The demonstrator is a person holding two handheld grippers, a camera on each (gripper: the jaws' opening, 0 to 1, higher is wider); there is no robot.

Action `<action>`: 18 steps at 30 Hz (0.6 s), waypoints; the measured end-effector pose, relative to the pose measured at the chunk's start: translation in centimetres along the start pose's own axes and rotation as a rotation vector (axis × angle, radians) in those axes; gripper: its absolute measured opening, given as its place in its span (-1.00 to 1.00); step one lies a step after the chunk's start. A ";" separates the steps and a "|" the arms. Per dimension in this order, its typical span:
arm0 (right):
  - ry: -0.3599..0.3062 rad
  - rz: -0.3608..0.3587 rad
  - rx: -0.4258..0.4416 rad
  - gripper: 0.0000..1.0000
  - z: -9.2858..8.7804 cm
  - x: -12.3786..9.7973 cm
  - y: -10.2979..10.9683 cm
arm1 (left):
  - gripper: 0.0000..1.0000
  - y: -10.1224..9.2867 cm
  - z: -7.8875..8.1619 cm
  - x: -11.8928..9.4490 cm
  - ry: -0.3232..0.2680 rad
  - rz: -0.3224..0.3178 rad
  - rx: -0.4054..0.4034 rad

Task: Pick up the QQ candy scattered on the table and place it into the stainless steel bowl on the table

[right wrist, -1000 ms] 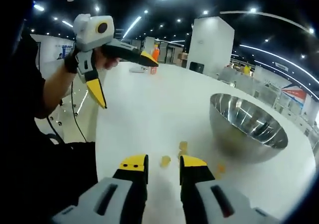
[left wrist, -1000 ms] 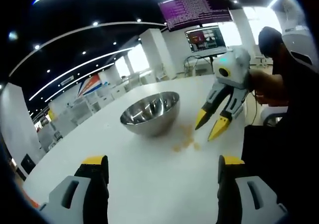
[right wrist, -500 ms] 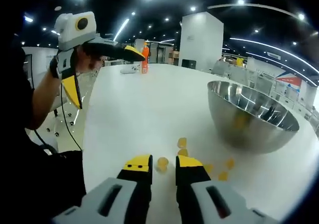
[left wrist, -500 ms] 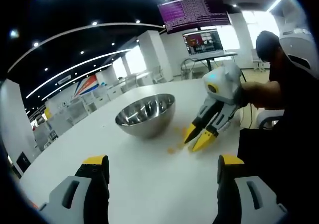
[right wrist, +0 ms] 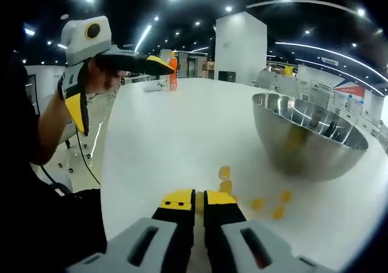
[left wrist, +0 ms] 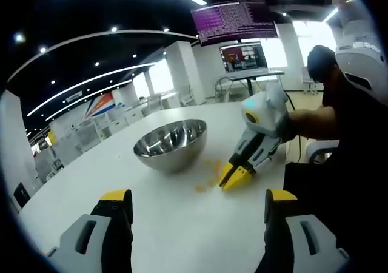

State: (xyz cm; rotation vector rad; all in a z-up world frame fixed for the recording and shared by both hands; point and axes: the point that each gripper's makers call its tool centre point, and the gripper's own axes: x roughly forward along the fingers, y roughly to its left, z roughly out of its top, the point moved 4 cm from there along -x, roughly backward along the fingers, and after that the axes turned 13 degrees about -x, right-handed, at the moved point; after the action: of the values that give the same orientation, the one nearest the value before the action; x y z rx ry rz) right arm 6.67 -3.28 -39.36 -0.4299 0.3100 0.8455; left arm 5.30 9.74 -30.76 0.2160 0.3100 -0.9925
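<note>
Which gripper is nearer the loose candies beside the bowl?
Right. The right gripper is down among the candies, while the left gripper is raised well off to the side.

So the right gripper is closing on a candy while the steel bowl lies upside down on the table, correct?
Not quite: the steel bowl stands upright, open side up, as the right gripper view shows. The right gripper is indeed closed on a candy.

text: none legible | monitor [left wrist: 235,22]: lines too small to read

Candy [right wrist: 199,201] mostly hidden between right tongs [right wrist: 199,200]; screen [left wrist: 235,20] text too small to read
</note>
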 end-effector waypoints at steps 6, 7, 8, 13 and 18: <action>-0.009 0.004 0.018 -0.92 -0.1 -0.1 0.1 | 0.81 -0.4 0.2 0.1 0.001 -0.006 0.006; -0.009 0.004 0.018 -0.92 -0.1 -0.1 0.1 | 0.81 -0.4 0.2 0.2 0.001 -0.006 0.005; -0.010 0.005 0.019 -0.92 -0.1 -0.1 0.1 | 0.81 -0.4 0.2 0.2 0.000 -0.007 0.005; -0.016 0.004 0.031 -0.93 -0.1 -0.2 0.2 | 0.81 -0.4 0.3 0.3 0.003 -0.005 0.006; -0.014 0.010 0.001 -0.95 -0.2 -0.1 0.2 | 0.81 -0.6 0.5 0.3 -0.002 -0.007 0.011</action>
State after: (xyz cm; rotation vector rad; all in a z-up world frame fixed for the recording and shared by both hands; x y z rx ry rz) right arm 6.38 -3.31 -39.50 -0.4219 0.2992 0.8580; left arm 5.04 9.07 -30.40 0.2242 0.3034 -1.0011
